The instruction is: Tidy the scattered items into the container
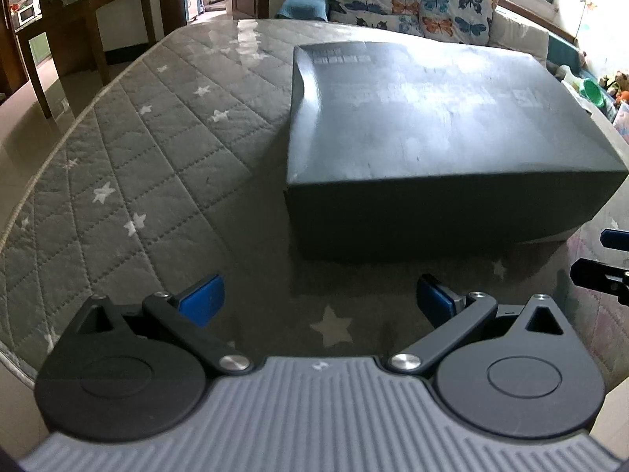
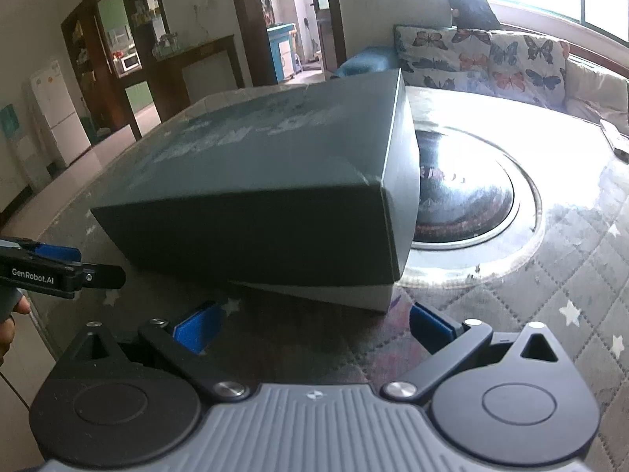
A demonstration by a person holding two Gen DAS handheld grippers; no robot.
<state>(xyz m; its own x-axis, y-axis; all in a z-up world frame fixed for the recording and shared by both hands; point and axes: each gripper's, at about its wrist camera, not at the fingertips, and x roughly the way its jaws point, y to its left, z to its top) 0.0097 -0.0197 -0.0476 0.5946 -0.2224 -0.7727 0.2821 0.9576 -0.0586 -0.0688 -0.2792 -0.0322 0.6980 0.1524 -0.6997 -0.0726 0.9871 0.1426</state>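
A large dark box (image 1: 432,129) with its lid on rests on the quilted, glass-covered table (image 1: 137,165). My left gripper (image 1: 320,299) hovers open just short of the box's near side, nothing between its blue pads (image 1: 202,301). The same box (image 2: 267,181) fills the right wrist view, its lid overhanging a lighter base. My right gripper (image 2: 312,326) stands open near the box's front right corner, empty. The left gripper's tip (image 2: 59,267) shows at the left edge of the right wrist view, held by a hand (image 2: 11,322). No loose items are visible.
A round recessed metal hotplate (image 2: 471,196) sits in the table behind the box. A sofa with butterfly cushions (image 1: 412,4) lines the far side. A wooden side table (image 1: 90,8) and a doorway stand at the back left; a white fridge (image 2: 55,114) stands by the wall.
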